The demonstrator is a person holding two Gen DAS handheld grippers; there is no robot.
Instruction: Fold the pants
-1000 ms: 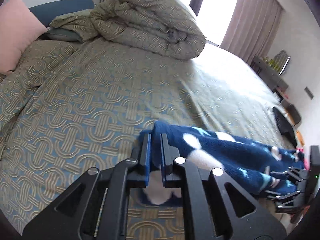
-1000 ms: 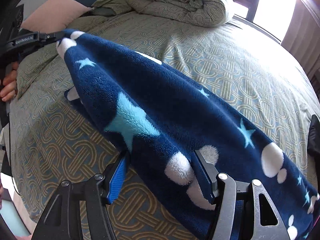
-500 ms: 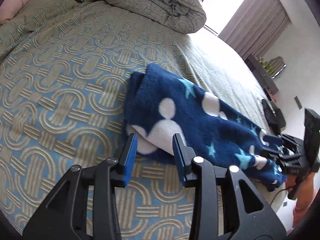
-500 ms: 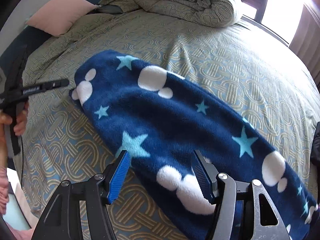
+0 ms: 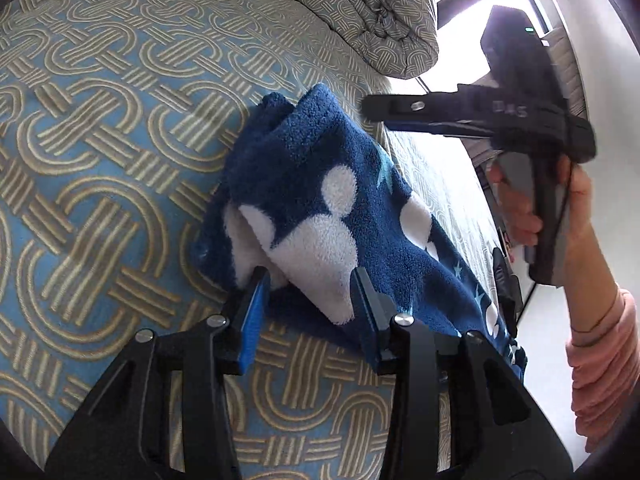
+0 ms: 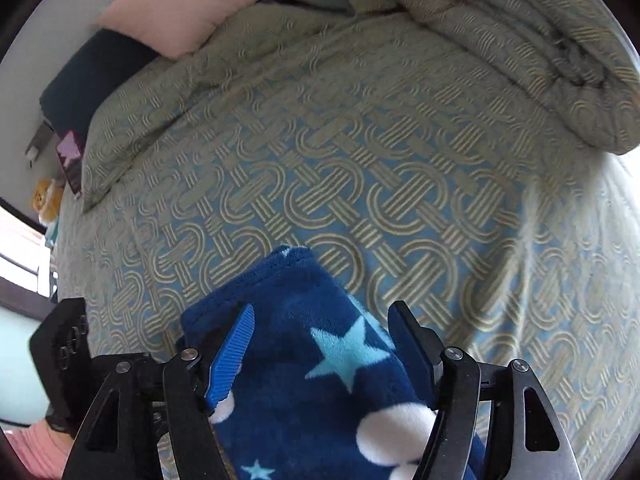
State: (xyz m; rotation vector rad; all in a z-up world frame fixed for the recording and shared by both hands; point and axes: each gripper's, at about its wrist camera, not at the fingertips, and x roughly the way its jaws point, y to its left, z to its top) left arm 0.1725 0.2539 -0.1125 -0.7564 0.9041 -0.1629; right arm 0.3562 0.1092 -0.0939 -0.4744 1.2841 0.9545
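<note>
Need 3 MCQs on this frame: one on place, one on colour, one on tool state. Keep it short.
1. Where do the navy fleece pants with stars and white dots lie?
A. on the patterned blue-and-tan bedspread
B. on a chair
C. on the floor

2. What colour is the square pillow at the head of the bed?
A. green
B. pink
C. black

3. How is the left tool set?
A. shut on the pants
B. out of view
C. open, with a pants edge between its fingers

Answers: 1 A, bedspread pattern shows all around the pants. 2 B, it is pale pink in the right wrist view. 3 C, a clear gap separates the blue pads.
</note>
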